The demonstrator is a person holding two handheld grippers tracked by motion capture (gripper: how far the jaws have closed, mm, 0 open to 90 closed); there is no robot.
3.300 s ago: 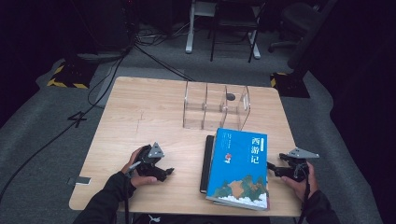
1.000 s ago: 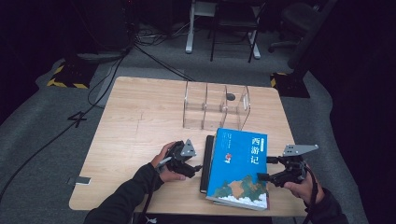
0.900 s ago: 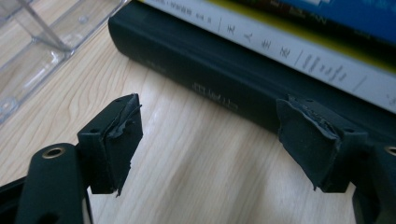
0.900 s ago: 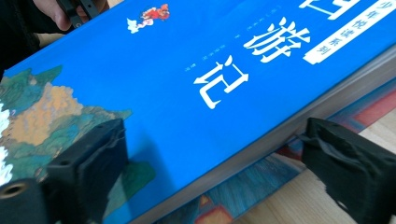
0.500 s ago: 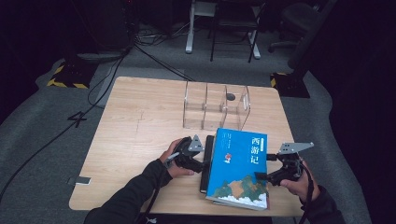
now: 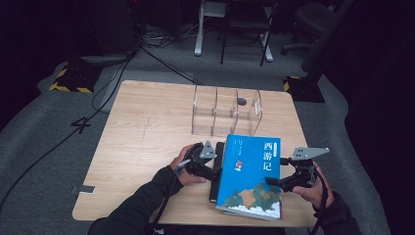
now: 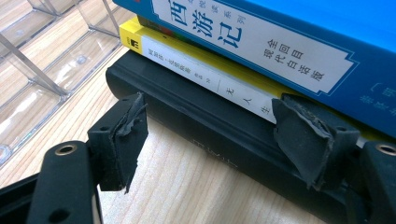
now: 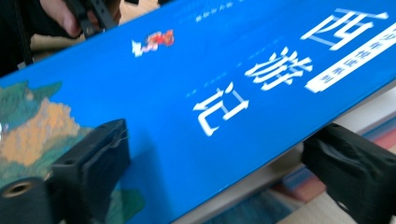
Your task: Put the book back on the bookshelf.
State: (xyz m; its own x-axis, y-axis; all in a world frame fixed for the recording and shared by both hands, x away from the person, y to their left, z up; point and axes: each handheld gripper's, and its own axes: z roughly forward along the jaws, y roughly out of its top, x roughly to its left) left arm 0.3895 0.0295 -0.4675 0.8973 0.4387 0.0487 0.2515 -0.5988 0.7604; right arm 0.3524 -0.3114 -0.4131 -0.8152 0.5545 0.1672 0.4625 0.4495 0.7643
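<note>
Three books stacked near the front edge of the table (image 6: 147,122): blue book (image 6: 252,169) on top, yellow book (image 7: 196,70) under it, black book (image 7: 201,121) at the bottom, all just in front of the clear organizer (image 6: 225,110).

Left gripper (image 6: 208,166) sits at the spine side, jaws wide open, holding nothing; one pad is just off the black spine, the other up against the stack edge.

Right gripper (image 6: 281,182) is at the blue book's fore edge, jaws spread wide, one over the cover and one below the edge. Nothing clamped yet.

Step looks like lifting the top book. Advice: push the right jaws deeper onto the cover before closing, catch only the blue one, and let the left gripper pin the lower books so they don't drag along.
</note>
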